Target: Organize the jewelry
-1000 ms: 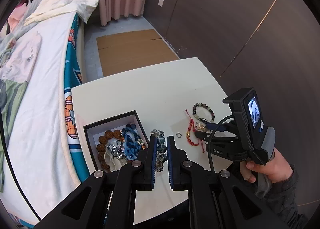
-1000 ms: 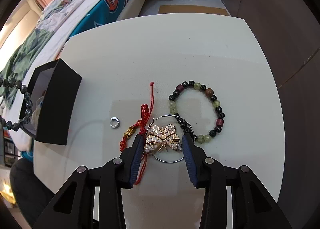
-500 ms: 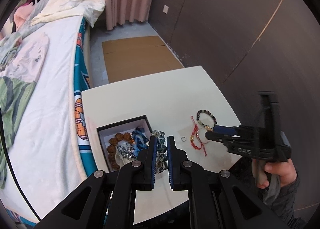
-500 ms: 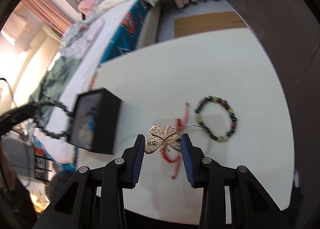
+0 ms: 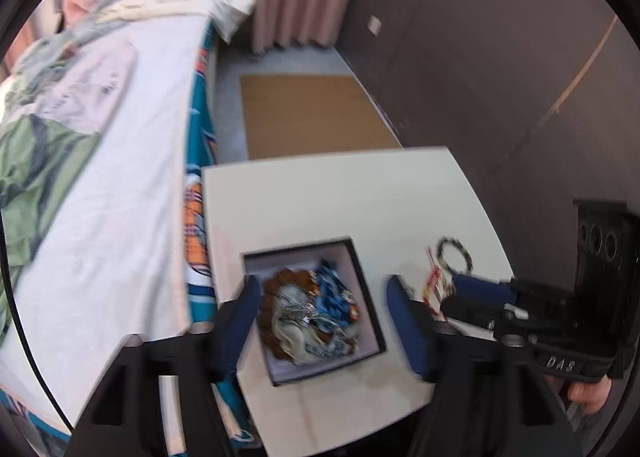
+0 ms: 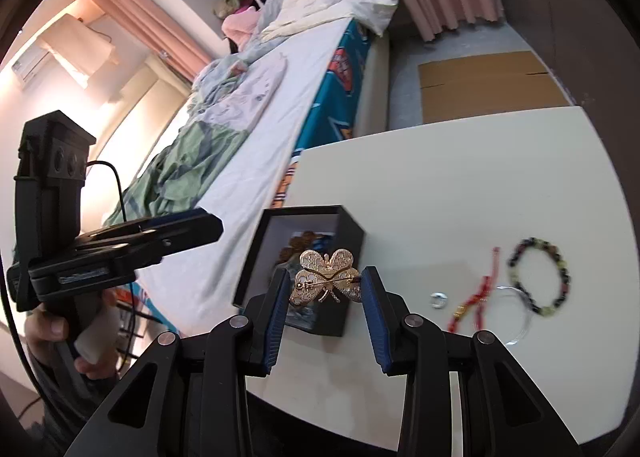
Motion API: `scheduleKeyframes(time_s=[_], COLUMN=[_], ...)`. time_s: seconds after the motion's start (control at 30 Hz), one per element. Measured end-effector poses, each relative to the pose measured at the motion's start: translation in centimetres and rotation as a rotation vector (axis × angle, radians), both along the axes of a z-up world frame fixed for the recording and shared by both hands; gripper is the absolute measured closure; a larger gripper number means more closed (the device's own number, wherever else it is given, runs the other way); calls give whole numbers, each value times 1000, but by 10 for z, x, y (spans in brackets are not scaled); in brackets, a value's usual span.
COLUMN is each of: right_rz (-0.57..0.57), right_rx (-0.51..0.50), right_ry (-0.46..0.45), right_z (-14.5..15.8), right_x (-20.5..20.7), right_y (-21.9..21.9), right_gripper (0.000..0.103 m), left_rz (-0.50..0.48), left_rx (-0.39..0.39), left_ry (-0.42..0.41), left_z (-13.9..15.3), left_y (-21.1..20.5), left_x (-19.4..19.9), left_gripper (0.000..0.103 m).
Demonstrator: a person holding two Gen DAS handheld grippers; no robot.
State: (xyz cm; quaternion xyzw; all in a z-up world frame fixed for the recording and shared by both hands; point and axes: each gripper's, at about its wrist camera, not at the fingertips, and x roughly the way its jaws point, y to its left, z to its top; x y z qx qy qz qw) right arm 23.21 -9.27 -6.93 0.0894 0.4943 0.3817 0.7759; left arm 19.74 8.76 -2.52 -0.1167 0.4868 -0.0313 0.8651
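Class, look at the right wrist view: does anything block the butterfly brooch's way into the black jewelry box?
Nothing visible does. The right gripper holds the butterfly brooch in the air just before the open black jewelry box. The box has no lid on; only jewelry already inside lies below.

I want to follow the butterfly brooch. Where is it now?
In the right wrist view the butterfly brooch is held between the fingers of the right gripper, in front of the open black box.
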Motion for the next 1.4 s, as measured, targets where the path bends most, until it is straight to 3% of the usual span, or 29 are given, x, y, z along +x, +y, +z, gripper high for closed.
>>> scheduleKeyframes(time_s=[0.4, 0.53, 0.7, 0.9, 0.97, 1.1, 1.4], right_rz=[62, 58, 2, -68, -86, -169, -286], right_rx=[126, 95, 81, 65, 50, -1, -28], right_ry=[8, 53, 61, 43, 26, -38, -3], right_z=[5, -2, -2, 7, 10, 19, 10], right_x=[2, 6, 3, 5, 5, 5, 13], right_y=[60, 67, 41, 0, -13, -44, -104], right_gripper=[64, 50, 43, 42, 33, 27, 26], left_rz=[102, 114, 105, 57, 35, -12, -122], left_rx=[-37, -61, -73, -93, -93, -88, -73], left_ry=[-29, -38, -67, -66, -66, -64, -22], left_z=[13, 16, 18, 15, 15, 15, 1], left_y=[47, 53, 47, 24, 15, -4, -58], left_x=[-21, -26, -29, -24, -23, -17, 6], left_gripper=[32, 31, 18, 18, 18, 18, 19])
